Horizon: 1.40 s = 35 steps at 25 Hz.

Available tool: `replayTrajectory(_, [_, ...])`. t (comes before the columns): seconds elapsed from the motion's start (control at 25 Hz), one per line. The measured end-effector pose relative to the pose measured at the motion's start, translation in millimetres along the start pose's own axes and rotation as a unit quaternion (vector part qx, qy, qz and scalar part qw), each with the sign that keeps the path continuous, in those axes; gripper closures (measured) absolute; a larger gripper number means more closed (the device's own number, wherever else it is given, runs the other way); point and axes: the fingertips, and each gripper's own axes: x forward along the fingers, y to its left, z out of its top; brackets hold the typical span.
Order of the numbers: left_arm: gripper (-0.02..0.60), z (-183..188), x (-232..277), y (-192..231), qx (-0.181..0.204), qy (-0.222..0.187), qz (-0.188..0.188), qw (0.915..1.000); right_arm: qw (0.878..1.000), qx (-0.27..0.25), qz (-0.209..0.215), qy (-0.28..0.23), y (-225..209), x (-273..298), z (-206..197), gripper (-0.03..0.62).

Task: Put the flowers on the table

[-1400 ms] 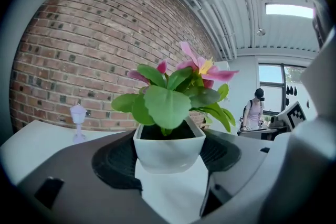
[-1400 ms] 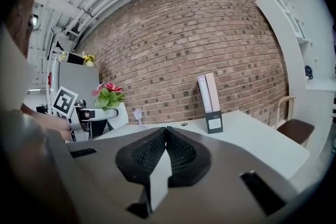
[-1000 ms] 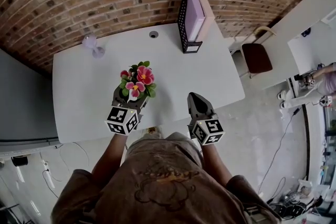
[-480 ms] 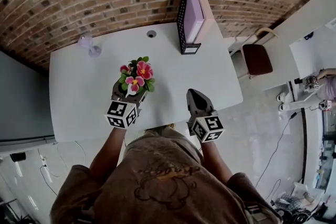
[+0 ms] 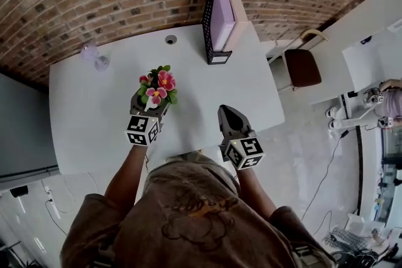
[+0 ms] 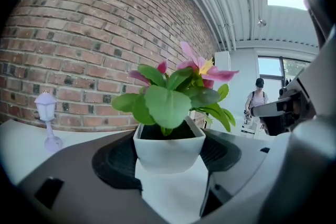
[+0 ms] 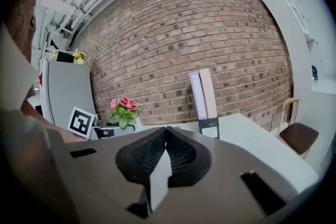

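The left gripper [image 5: 149,107] holds the flowers [image 5: 157,85] between its fingers by the stiff white pot [image 6: 168,150], likely light, top-heavy, petals delicate; the right gripper [image 7: 167,134] has its fingers together, empty

Our right gripper [image 7: 167,135] sits low in the middle of the frame. Its two jaws are pressed together with nothing between them. Left of the middle we see pink flowers [image 7: 125,105] with green leaves. Tall folders [image 7: 202,93] stand on the white table [image 7: 252,139] in front of a brick wall [image 7: 184,29]. A chair [image 7: 298,137] is at the far right.
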Motion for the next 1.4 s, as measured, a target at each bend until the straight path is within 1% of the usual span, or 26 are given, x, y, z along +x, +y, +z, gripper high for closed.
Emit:
replayTrajectory(0.24, [0.224, -23.2, 27.2, 7.3, 0.006, 0.021, 0.001, 0.9998, 1.0, 0.004, -0.011, 0.008, -11.9, 0.7, -4.6, 0.589])
replayTrajectory(0.48, [0.224, -48.3, 54.4, 9.3, 0.019, 0.049, -0.014, 0.9985, 1.0, 0.006, -0.02, 0.011, -20.8, 1.6, -5.3, 0.589])
replayTrajectory(0.68, [0.224, -68.3, 71.0, 14.2, 0.023, 0.069, -0.004, 0.9974, 0.999, 0.005, -0.027, 0.02, -27.2, -0.6, -8.6, 0.589])
replayTrajectory(0.88, [0.224, -83.2, 83.3, 18.8, 0.025, 0.085, -0.003, 0.996, 0.999, 0.005, -0.032, 0.028, -31.3, 0.0, -12.7, 0.589])
replayTrajectory(1.16, [0.224, -95.7, 96.8, 27.0, 0.027, 0.098, 0.003, 0.9948, 0.999, 0.006, -0.041, 0.032, -36.6, -1.1, -17.0, 0.589])
replayTrajectory(1.4, [0.224, -96.7, 109.2, 35.1, 0.033, 0.105, 0.008, 0.9939, 0.998, 0.004, -0.045, 0.036, -39.1, -5.6, -16.6, 0.589])
